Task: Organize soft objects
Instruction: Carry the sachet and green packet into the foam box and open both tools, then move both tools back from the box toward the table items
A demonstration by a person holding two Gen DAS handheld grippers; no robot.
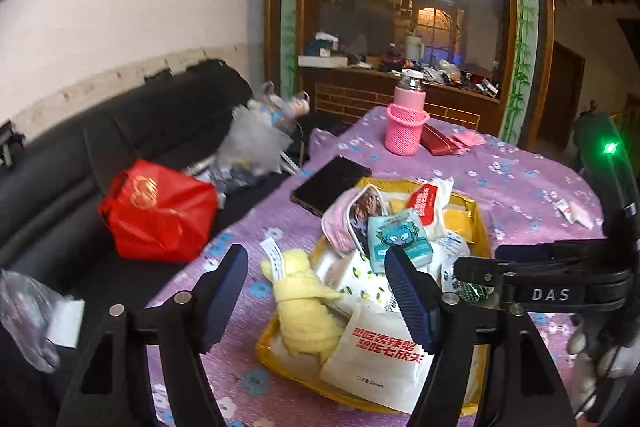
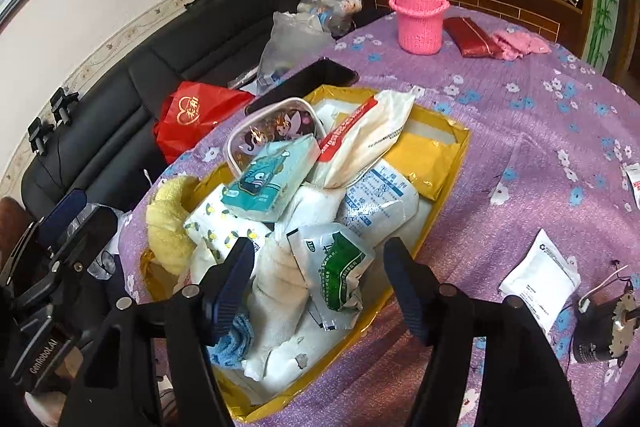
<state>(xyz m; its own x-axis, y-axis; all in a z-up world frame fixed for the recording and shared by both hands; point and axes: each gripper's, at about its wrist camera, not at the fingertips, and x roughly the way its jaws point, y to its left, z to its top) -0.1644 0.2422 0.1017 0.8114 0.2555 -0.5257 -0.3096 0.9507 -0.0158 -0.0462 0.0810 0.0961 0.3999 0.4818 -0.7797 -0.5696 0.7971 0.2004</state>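
Observation:
A yellow box (image 2: 448,155) on the purple flowered tablecloth is piled with soft packs: a teal tissue pack (image 2: 272,179), a white wet-wipe pack (image 2: 376,131), a green-and-white sachet (image 2: 340,267), a yellow plush towel (image 2: 168,223) and white towels (image 2: 280,287). The box (image 1: 478,227) also shows in the left wrist view, with the yellow towel (image 1: 304,307) and a white pack with red writing (image 1: 380,355). My left gripper (image 1: 316,295) is open above the box's near end. My right gripper (image 2: 320,287) is open and empty over the sachet.
A pink knitted cup holder with a bottle (image 2: 420,19), a red wallet (image 2: 472,39) and a black phone (image 2: 316,79) lie beyond the box. A white sachet (image 2: 540,279) and a small motor (image 2: 600,327) lie to the right. A black sofa (image 1: 120,131) holds a red bag (image 1: 160,211).

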